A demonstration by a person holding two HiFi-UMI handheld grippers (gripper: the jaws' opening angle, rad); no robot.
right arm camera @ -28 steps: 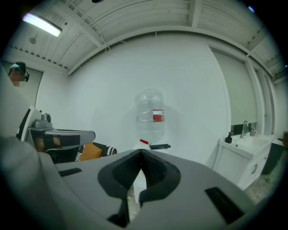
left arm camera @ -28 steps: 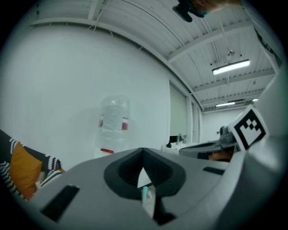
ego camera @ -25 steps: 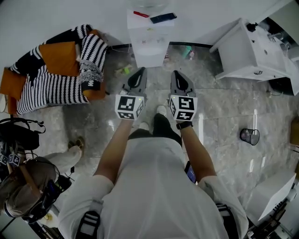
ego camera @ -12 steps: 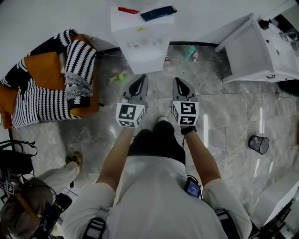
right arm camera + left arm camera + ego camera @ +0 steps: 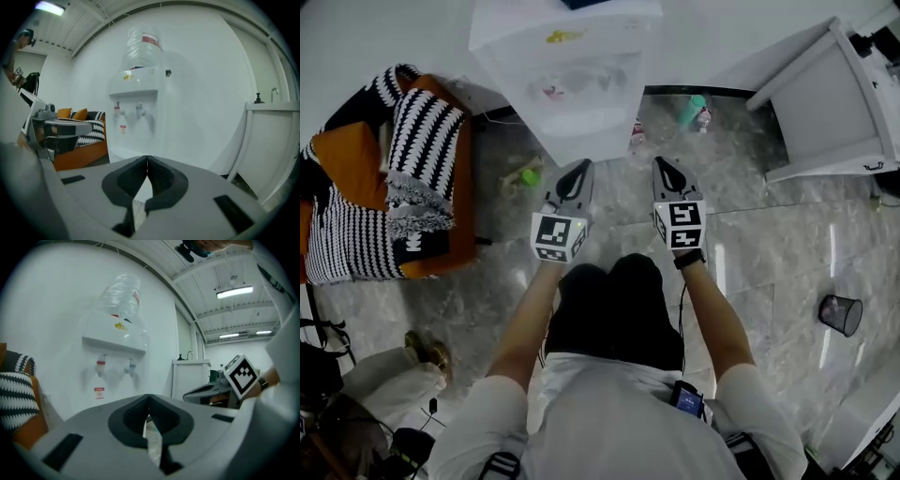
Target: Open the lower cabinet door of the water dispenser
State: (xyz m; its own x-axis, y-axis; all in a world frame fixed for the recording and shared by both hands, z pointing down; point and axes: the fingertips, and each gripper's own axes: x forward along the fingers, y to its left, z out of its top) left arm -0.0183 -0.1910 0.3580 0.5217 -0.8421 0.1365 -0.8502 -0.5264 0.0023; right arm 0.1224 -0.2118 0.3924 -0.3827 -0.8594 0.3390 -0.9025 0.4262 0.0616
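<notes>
the tall white water dispenser [image 5: 567, 84] with its clear plastic bottle [image 5: 144, 47] on top is standing against the wall straight ahead. the orange sofa with black-and-white striped cushions [image 5: 389, 187] is sitting just beside it on the left. the lower cabinet door [image 5: 129, 144] is sitting on the white front under the red and blue taps [image 5: 117, 108], low near the grey marble floor [image 5: 769, 253]. i'm not making out a handle or a seam on it.

both tools are pointing at that front, near it but not touching. the left gripper [image 5: 579, 171] is showing its dark jaws pressed together on nothing. the right gripper [image 5: 666, 171] is doing the same, tips meeting and empty.

here's the risk i'm seeing: closed jaws are offering nothing to catch an edge with. they could be skidding off the smooth panel, or bumping a tap if they're going in too high. a hard pull could be rocking the top-heavy dispenser.
</notes>
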